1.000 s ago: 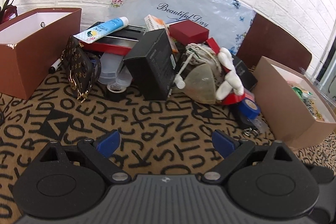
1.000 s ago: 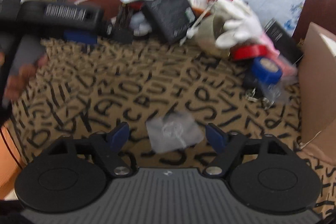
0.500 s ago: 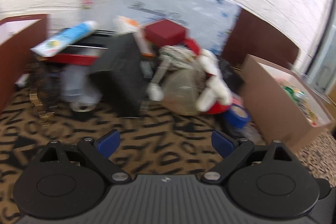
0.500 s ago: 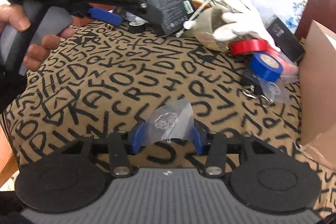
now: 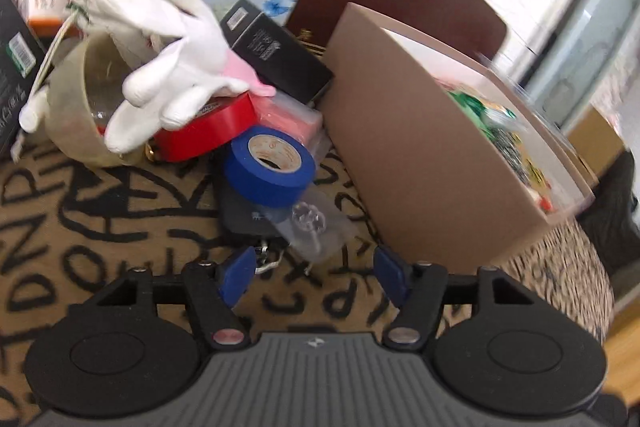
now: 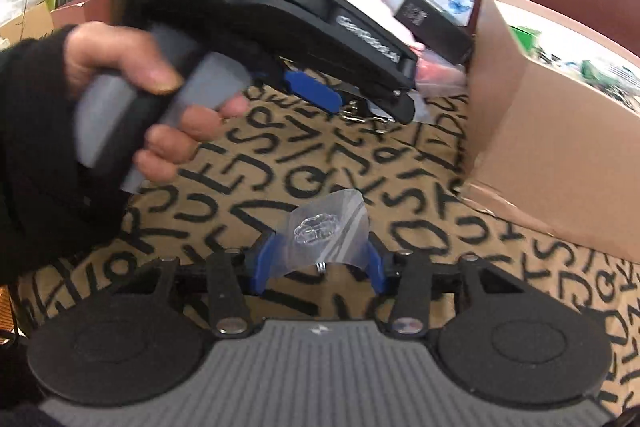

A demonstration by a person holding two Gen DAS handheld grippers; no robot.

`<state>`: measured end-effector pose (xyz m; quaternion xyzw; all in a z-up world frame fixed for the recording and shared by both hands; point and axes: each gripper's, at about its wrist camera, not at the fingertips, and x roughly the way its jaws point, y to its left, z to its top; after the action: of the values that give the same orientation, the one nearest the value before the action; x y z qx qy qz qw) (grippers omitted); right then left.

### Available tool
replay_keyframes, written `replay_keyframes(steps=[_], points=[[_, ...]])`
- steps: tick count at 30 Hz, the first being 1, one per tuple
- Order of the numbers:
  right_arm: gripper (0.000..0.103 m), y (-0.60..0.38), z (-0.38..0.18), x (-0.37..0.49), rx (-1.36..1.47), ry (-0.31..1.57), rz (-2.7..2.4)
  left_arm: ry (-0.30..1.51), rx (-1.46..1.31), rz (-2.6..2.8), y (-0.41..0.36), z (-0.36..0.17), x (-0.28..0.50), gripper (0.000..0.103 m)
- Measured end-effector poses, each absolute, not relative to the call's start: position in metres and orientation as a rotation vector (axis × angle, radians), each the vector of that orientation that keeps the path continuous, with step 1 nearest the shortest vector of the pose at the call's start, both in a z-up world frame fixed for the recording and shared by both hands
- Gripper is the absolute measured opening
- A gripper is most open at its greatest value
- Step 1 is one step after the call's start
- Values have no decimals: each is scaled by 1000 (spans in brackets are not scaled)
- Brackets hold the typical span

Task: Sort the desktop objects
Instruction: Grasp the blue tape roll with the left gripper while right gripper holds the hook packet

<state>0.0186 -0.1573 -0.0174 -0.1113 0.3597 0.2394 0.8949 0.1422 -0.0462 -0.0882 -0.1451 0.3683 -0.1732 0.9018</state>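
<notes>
**Right tongs grip a clear packet; left tongs narrow over a second one by the box**

The right tongs (image 6: 318,267) are clamped on a small clear plastic packet (image 6: 326,227) with a moulded trinket inside; the blue pads press its two side edges and the film bows upward between them. The packet is lifted clear of the letter-patterned cloth (image 6: 280,167) that covers the desk.

The left tongs (image 5: 314,267) are closing, their blue fingers (image 5: 236,275) still apart and touching nothing. Just ahead of them lies a second clear packet (image 5: 310,223), flat on the cloth and partly across a dark flat card (image 5: 240,215) with a metal ring at its near end. This packet sits beside the near corner of the open cardboard box (image 5: 420,147), which stands toward the desk's right edge and holds green and mixed items.

Behind the packet, a blue tape roll (image 5: 272,167) rests on the dark card. A red tape roll (image 5: 208,131) leans behind it, with a white glove (image 5: 168,47) draped over it and over a cloudy round bowl (image 5: 76,107). A black carton (image 5: 276,51) lies tilted against the box's back corner.

In the right wrist view, a hand (image 6: 132,79) in a black sleeve grips the left tool's grey handle, its fingers pointing down toward the box's corner.
</notes>
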Motion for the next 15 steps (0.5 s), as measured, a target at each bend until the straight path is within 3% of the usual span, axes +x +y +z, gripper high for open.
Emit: replay_keyframes(steps=[4, 9, 11, 12, 15], points=[[47, -168, -20, 18, -218, 737, 498, 760, -363, -293, -49, -89, 145, 65], [47, -174, -22, 20, -196, 726, 506, 793, -425, -188, -45, -88, 149, 27], [47, -174, -21, 20, -193, 722, 505, 805, -458, -161, -43, -88, 151, 5], [47, -174, -21, 20, -190, 720, 505, 796, -467, -153, -43, -87, 150, 0], [47, -174, -21, 17, -182, 717, 501, 747, -446, -154, -42, -79, 141, 0]])
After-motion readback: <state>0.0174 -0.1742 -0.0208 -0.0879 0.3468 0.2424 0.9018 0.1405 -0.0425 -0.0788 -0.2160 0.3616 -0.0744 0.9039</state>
